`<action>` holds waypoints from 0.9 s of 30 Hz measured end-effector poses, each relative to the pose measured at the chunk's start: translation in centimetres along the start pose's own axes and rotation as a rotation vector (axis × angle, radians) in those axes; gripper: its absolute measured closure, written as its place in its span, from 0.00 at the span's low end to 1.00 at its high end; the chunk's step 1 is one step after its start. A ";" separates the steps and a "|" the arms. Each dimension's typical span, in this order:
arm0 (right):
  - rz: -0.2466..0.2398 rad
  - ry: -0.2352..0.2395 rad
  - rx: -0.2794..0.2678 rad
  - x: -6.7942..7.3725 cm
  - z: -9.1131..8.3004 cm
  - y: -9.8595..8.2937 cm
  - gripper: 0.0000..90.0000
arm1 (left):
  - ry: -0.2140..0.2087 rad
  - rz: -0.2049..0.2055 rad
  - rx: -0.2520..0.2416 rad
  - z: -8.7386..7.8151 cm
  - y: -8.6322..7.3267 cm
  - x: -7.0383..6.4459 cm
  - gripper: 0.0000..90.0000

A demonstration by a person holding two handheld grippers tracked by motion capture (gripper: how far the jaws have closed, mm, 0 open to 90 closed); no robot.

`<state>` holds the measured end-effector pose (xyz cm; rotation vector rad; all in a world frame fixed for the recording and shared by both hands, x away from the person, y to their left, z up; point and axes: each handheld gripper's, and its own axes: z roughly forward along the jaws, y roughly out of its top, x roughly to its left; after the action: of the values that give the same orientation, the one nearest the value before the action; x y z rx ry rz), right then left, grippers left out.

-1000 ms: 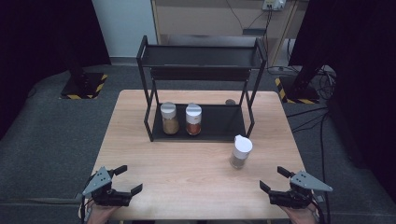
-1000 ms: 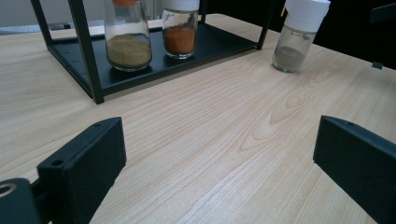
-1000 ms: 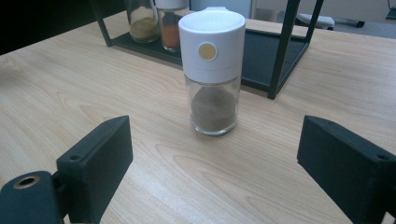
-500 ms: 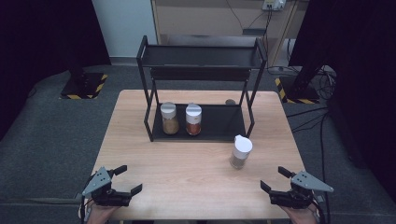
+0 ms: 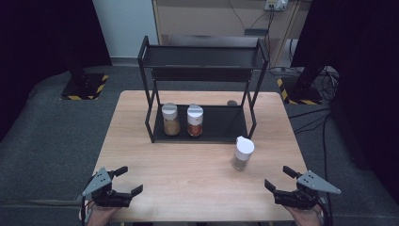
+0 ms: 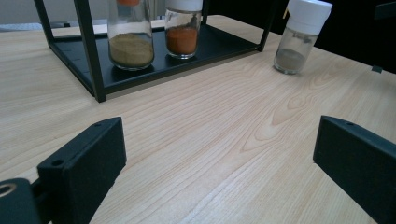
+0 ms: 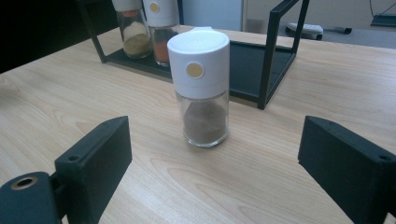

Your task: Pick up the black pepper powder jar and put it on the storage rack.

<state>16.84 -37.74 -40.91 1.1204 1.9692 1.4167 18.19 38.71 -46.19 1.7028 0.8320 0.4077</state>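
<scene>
A: Left gripper [image 5: 126,181] sits at the near left corner of the worktop [image 5: 188,188], jaws spread wide, nothing between them. In the left gripper view only bare wood lies between its jaws.

B: Right gripper [image 5: 281,179]?

A: Near right corner, jaws equally wide, empty. A hand [image 5: 308,216] holds it from the near edge. In the right gripper view a spice jar with dark brown powder [image 7: 201,88] stands upright beyond the jaw tips, roughly centred between them, not touched.

B: Jar position on the worktop?

A: Right of centre, just in front of the rack's front right leg, apart from it. White cap, clear glass; a small round gold sticker shows on the cap.

B: Rack contents?

A: Black two-tier metal rack [image 5: 256,52] stands toward the far edge. On its lower shelf, left half, two upright jars side by side, close together: tan-powder jar [image 5: 170,119] at left, orange-red powder jar [image 5: 195,120] at right. Both have white caps. Top shelf looks bare from above.

B: Surroundings?

A: Grey carpet floor [image 5: 56,136] around the table; cables [image 5: 324,122] trail on it to the right.
</scene>
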 end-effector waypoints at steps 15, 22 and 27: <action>-0.010 -0.021 -0.047 -0.1 -0.4 3.3 0.08 | -0.007 0.009 0.005 0.0 0.1 0.0 0.02; -0.025 0.005 -0.015 -0.1 0.6 4.9 0.08 | -0.010 0.015 0.008 0.1 0.1 -0.1 0.02; -0.039 0.027 0.009 0.0 1.7 5.8 0.08 | -0.010 0.016 0.009 0.1 0.1 -0.1 0.02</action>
<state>20.14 -35.95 -36.11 1.0666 2.0070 1.4106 18.24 38.61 -46.08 1.7195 0.8147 0.4063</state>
